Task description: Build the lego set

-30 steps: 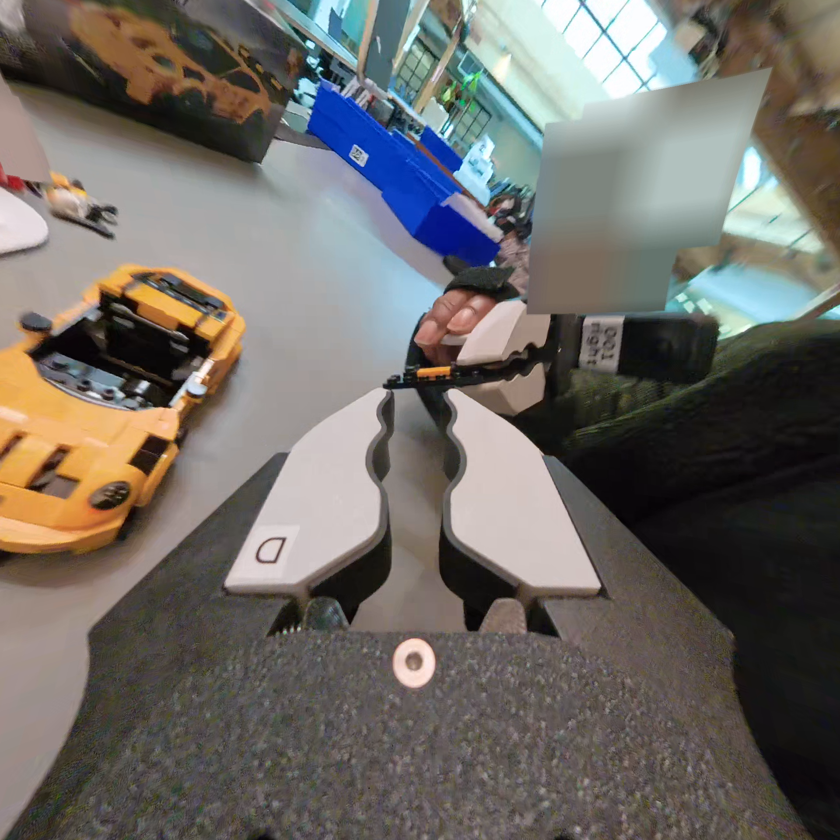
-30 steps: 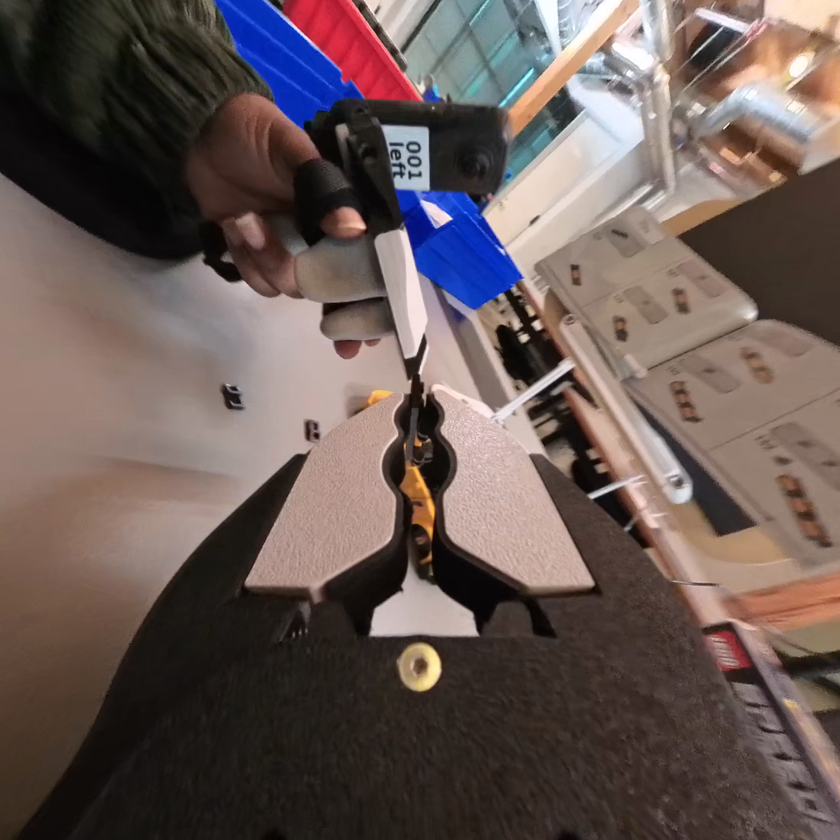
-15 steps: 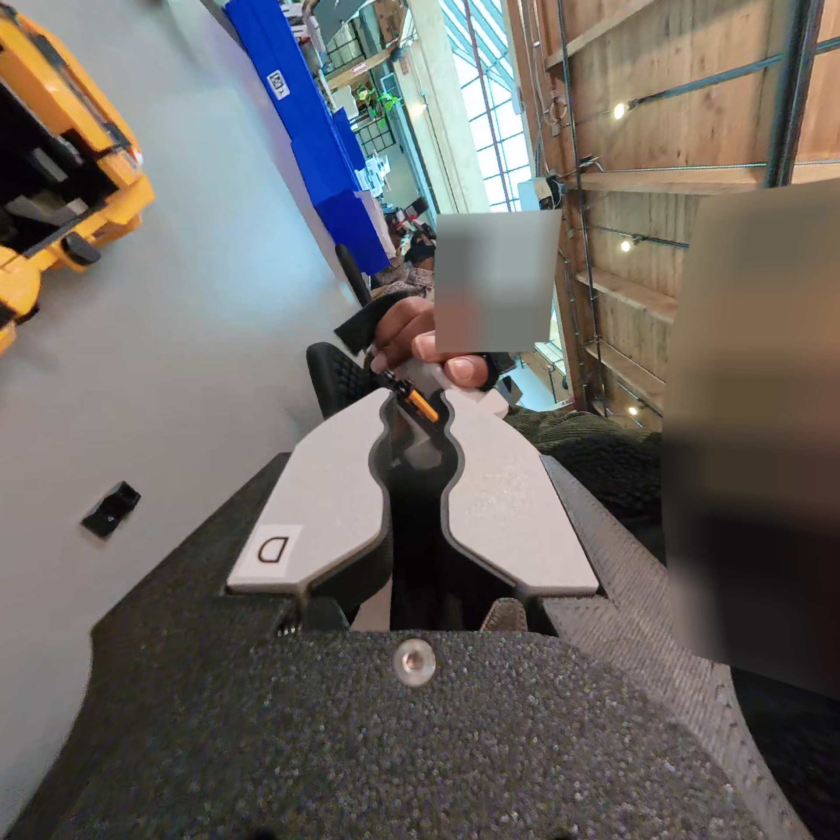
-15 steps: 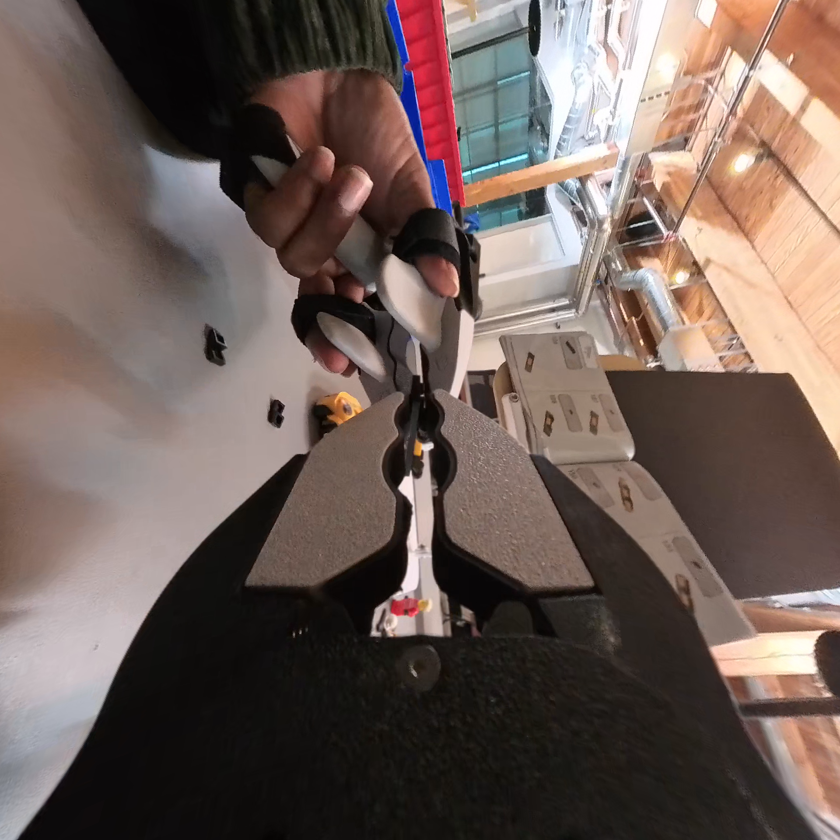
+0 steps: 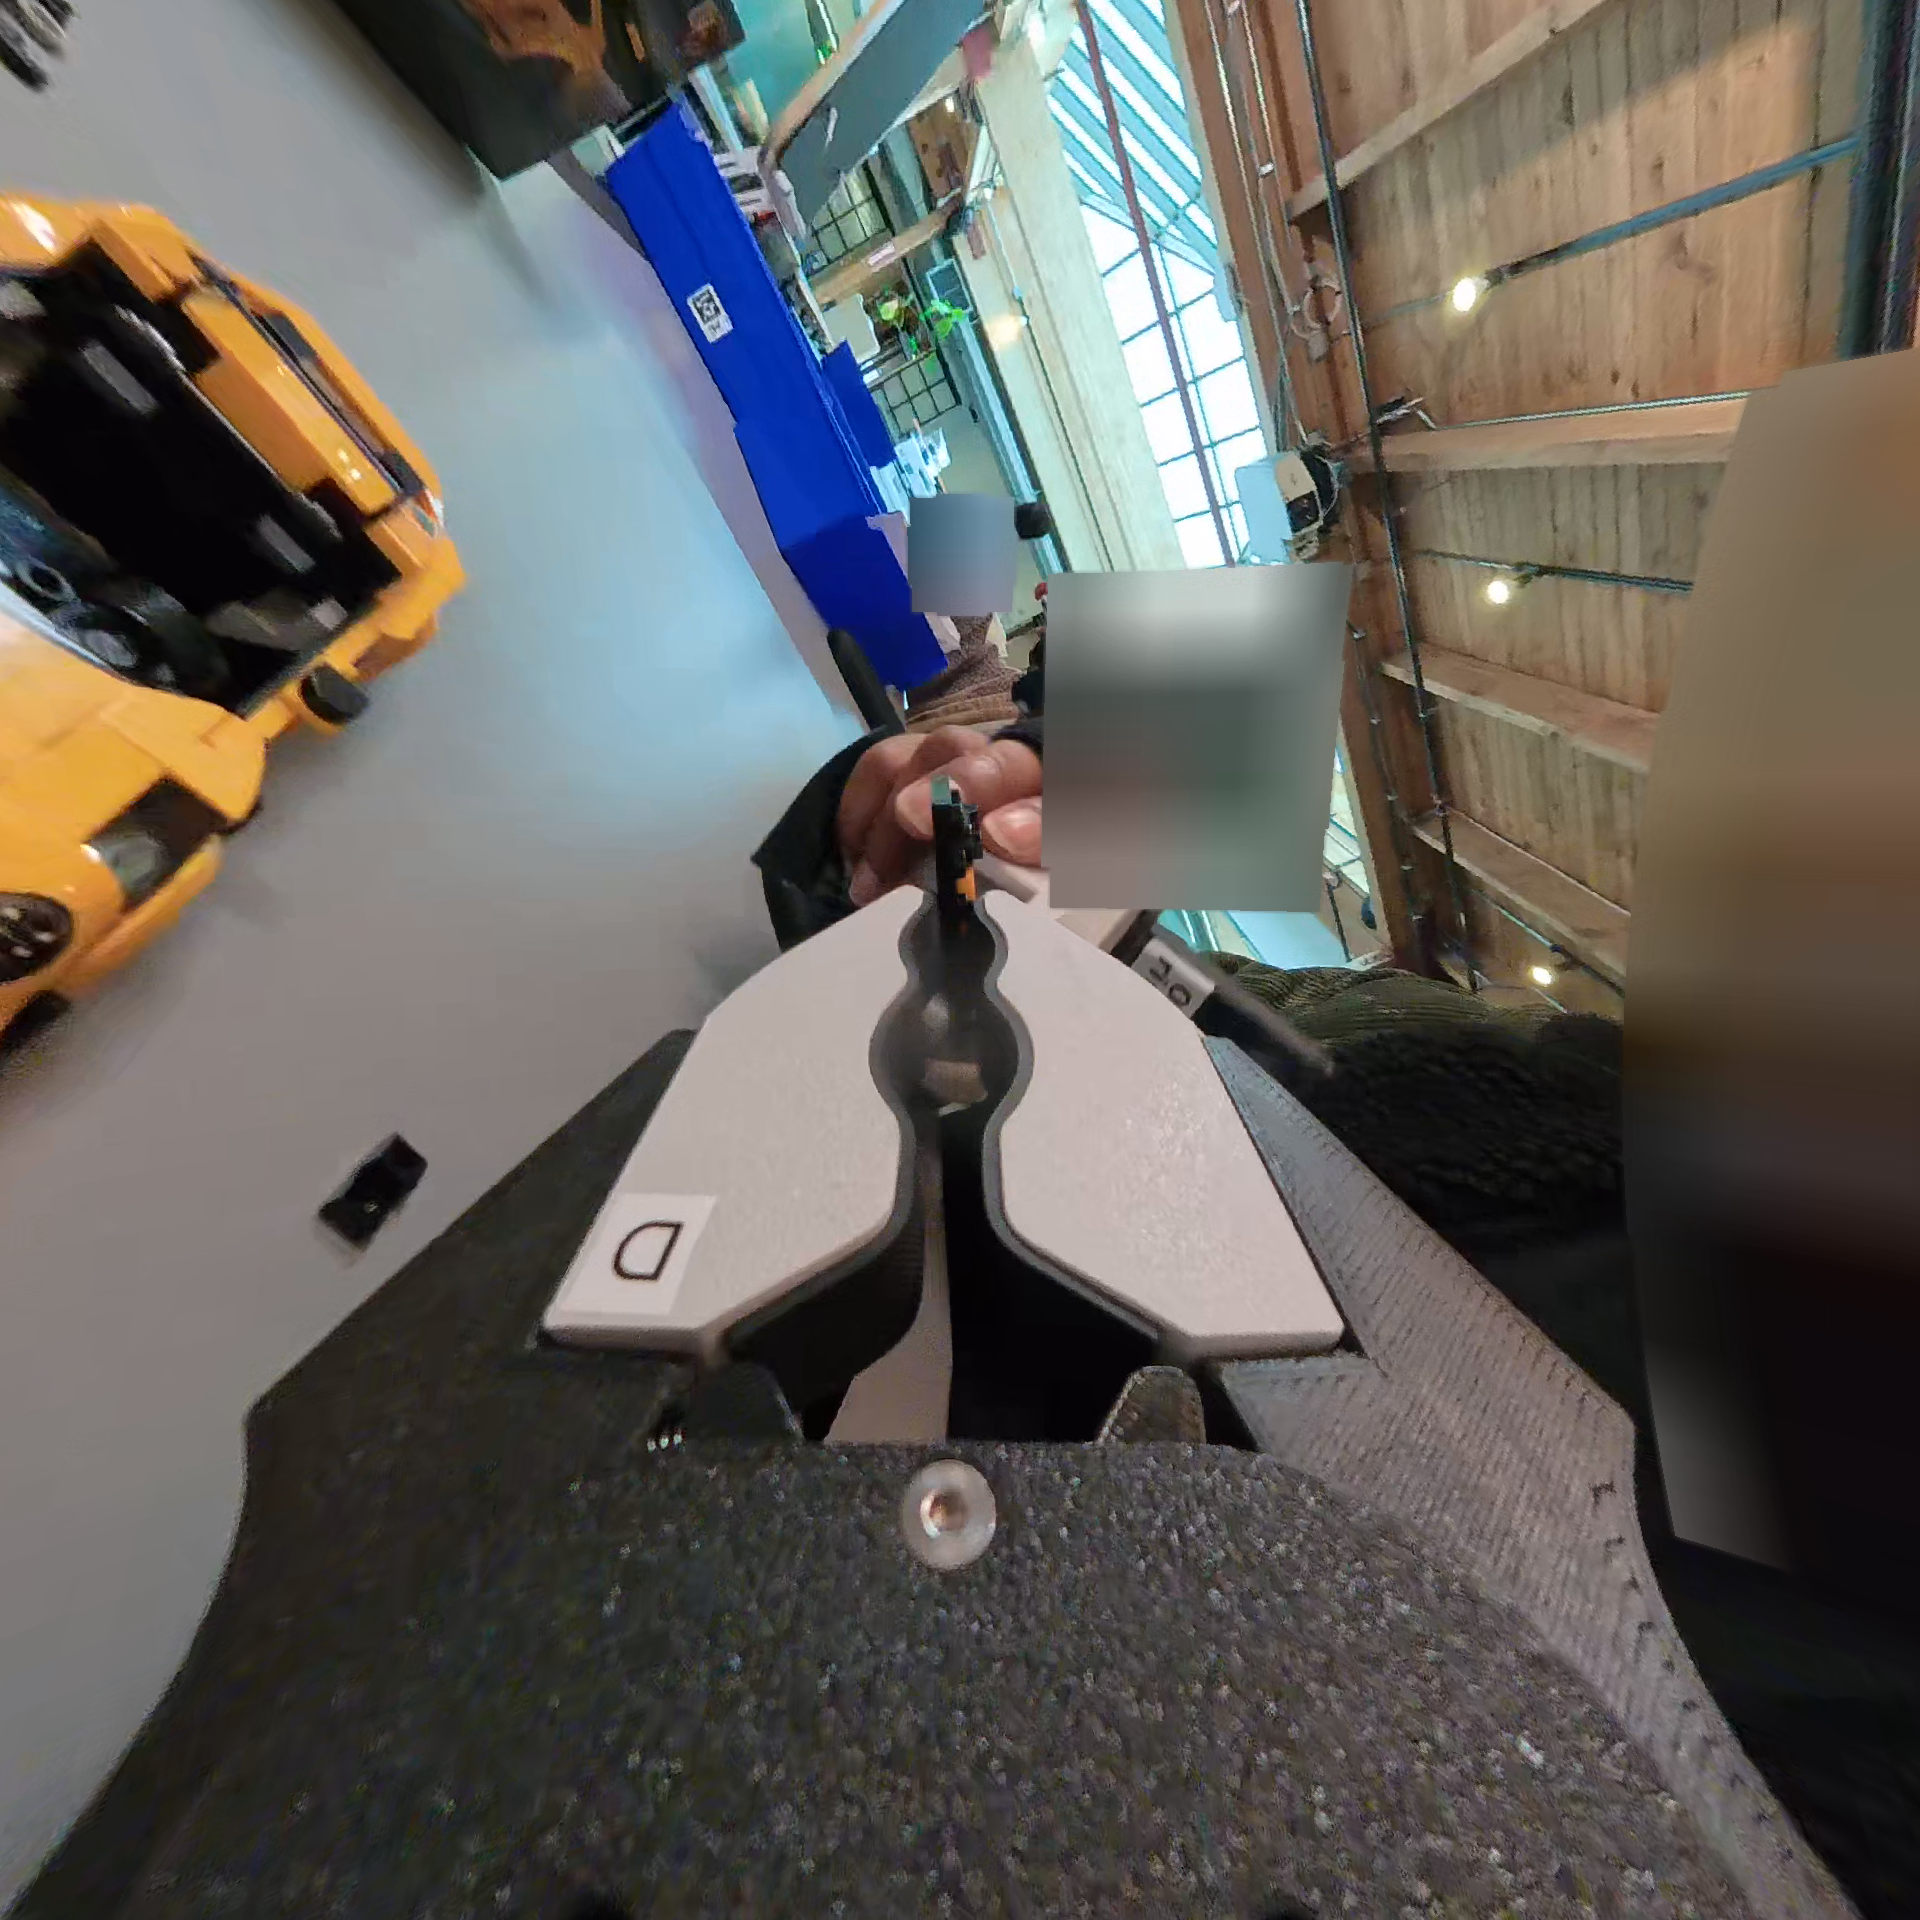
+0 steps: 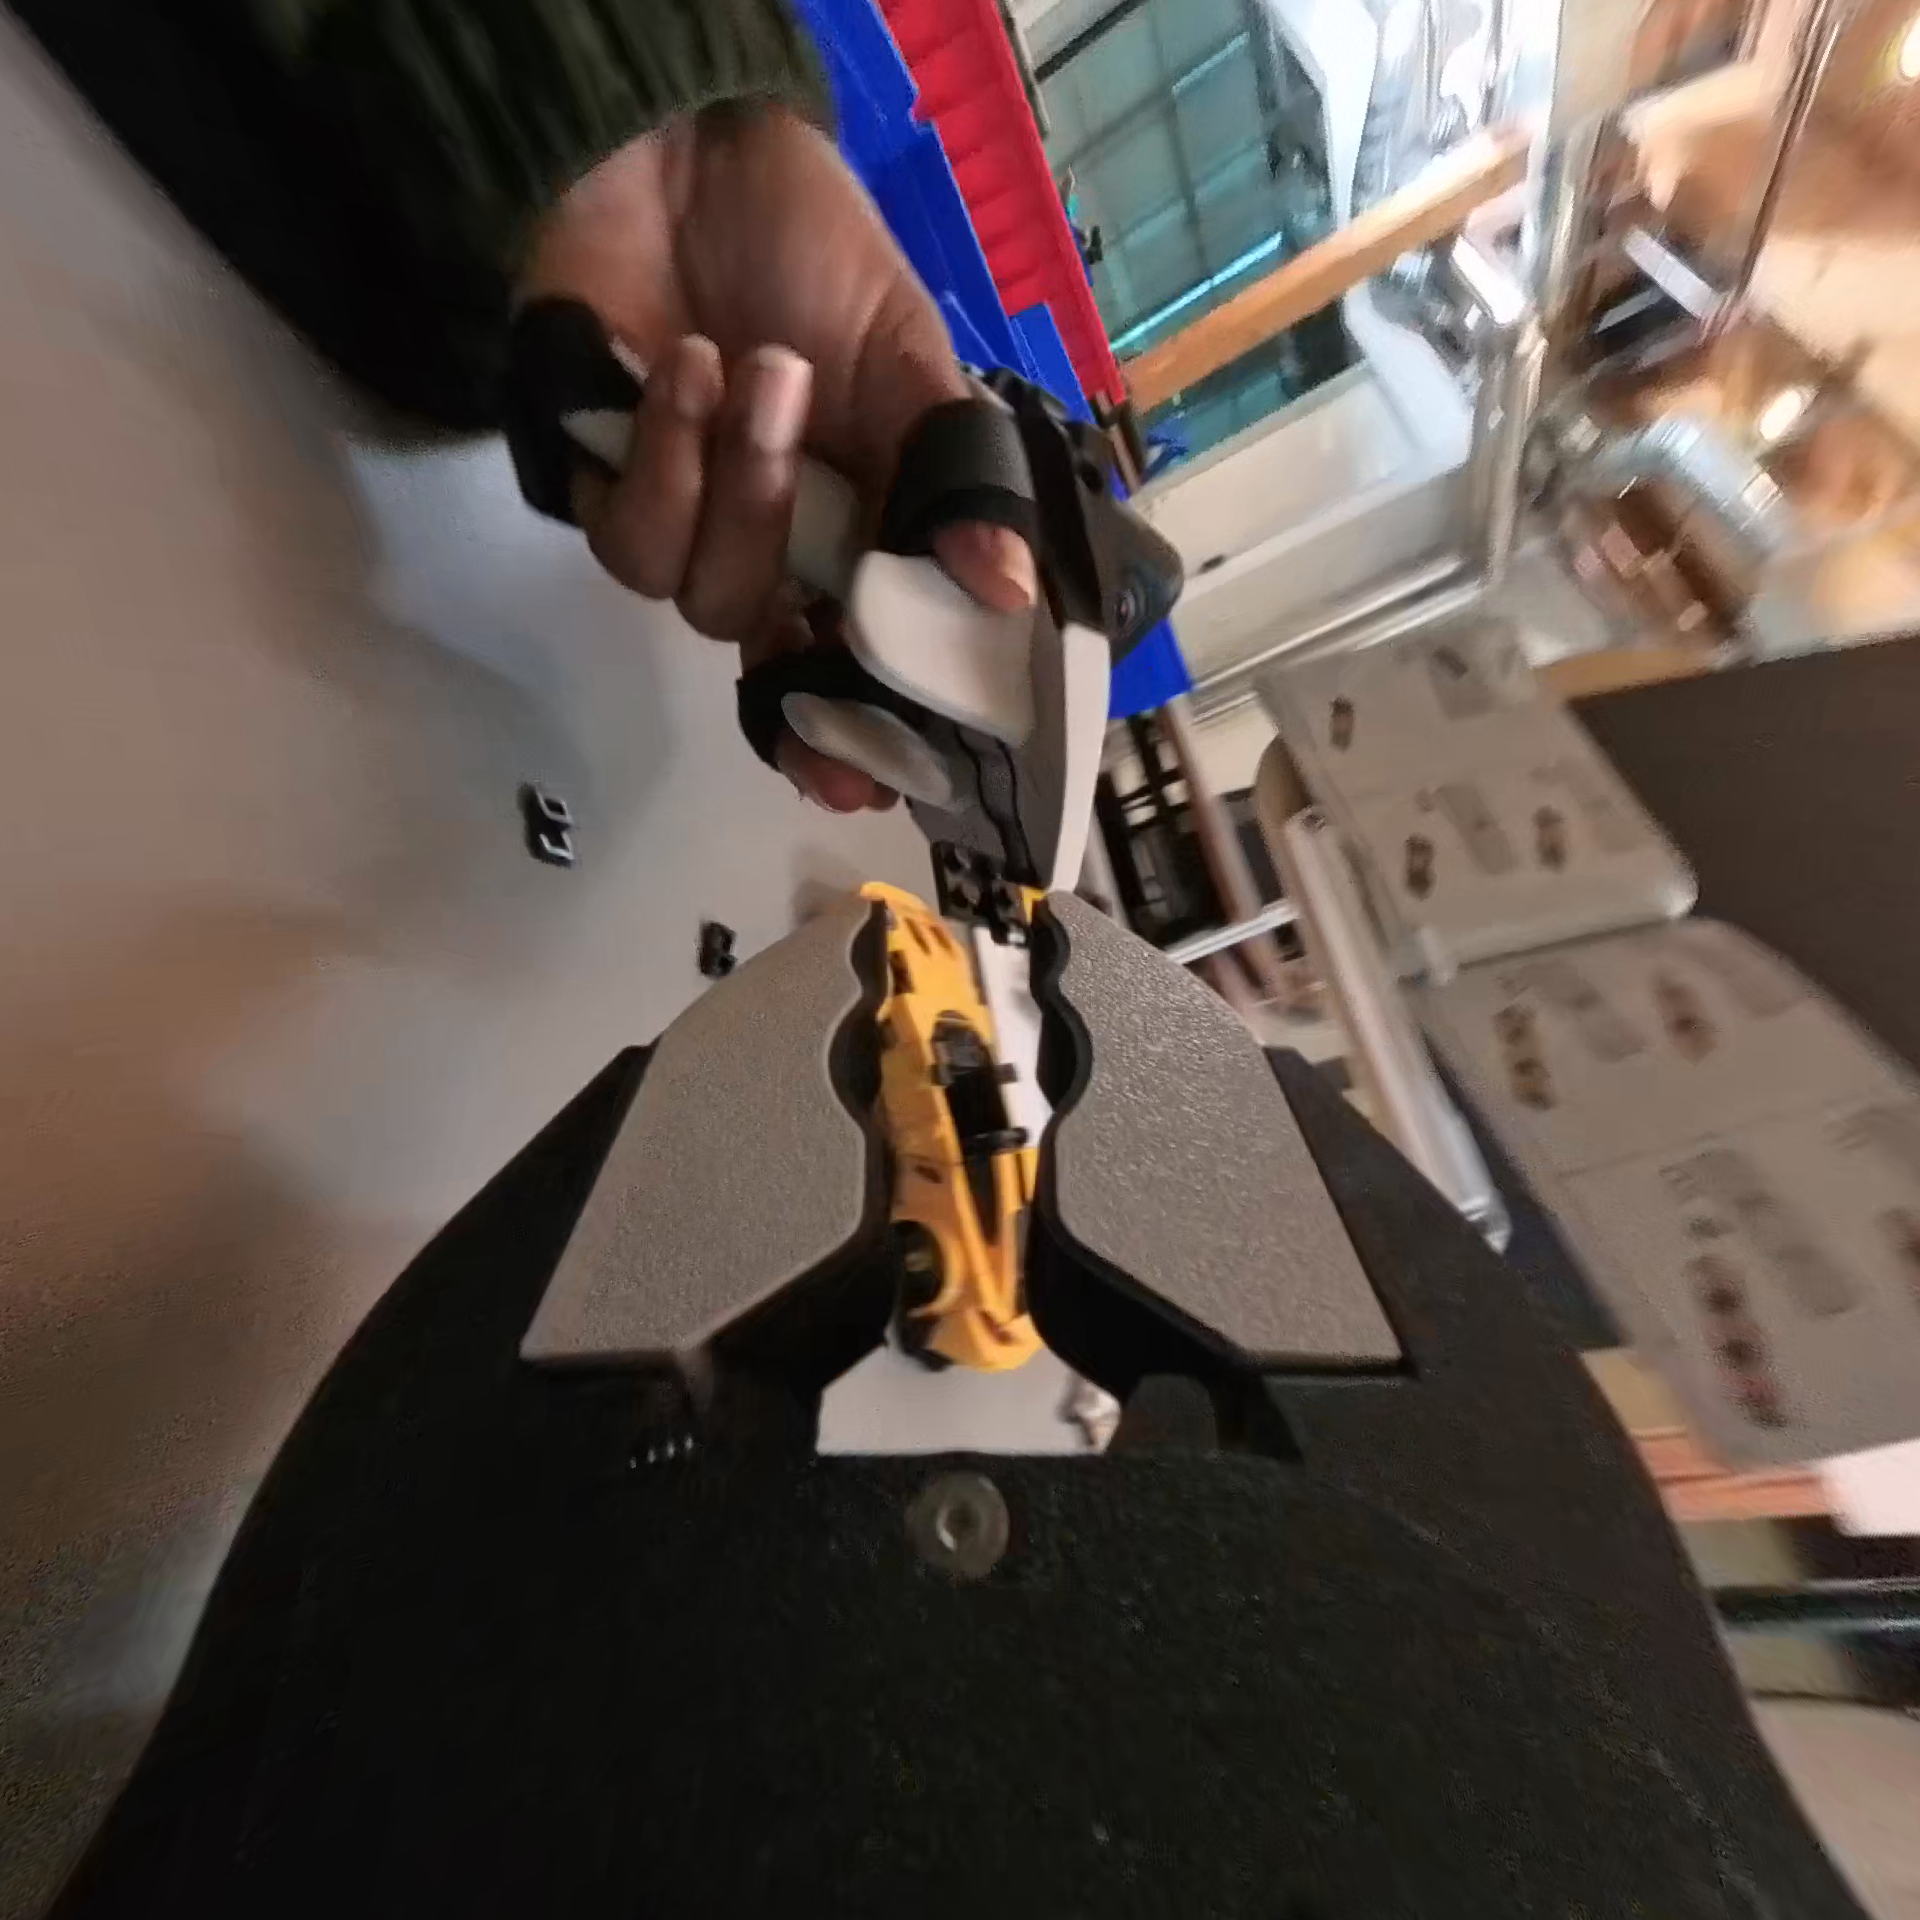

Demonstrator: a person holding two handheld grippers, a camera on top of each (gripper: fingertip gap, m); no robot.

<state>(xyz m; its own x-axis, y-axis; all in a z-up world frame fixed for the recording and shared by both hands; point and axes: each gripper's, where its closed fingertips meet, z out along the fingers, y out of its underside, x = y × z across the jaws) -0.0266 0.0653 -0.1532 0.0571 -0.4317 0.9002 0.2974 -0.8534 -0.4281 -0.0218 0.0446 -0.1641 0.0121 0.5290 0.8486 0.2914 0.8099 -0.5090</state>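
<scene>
The pale grey, smooth tabletop (image 5: 540, 727) carries most of what there is to see. On it sits the partly built yellow-orange brick car (image 5: 156, 582) with its black interior open, lying well to the left of the left gripper (image 5: 951, 914). A small loose black brick (image 5: 372, 1188) lies on the bare surface just beside that gripper's body, and two more small black pieces (image 6: 549, 826) are scattered on the table in the right wrist view.

The left gripper's grey fingers (image 5: 790, 1122) are clenched on a thin black brick strip with an orange bit (image 5: 954, 852), which stands up from its tips, held in the air above the table. Behind it a hand (image 5: 925, 790) grips the other tool. The right gripper (image 6: 956, 914) has its fingers parted, released; the black strip's end sits just at its tips, against the right one, and the yellow car shows through the gap below.

Along the far edge of the table stand blue plastic bins (image 5: 769, 416), with red ones (image 6: 987, 156) beside them. An open instruction booklet (image 6: 1558, 935) with pictures of the car rests to the right. The room has timber-plank walls (image 5: 1558, 312) with small lights strung along them, tall paned windows (image 5: 1153, 281), and silver ducting (image 6: 1558, 364) overhead.
</scene>
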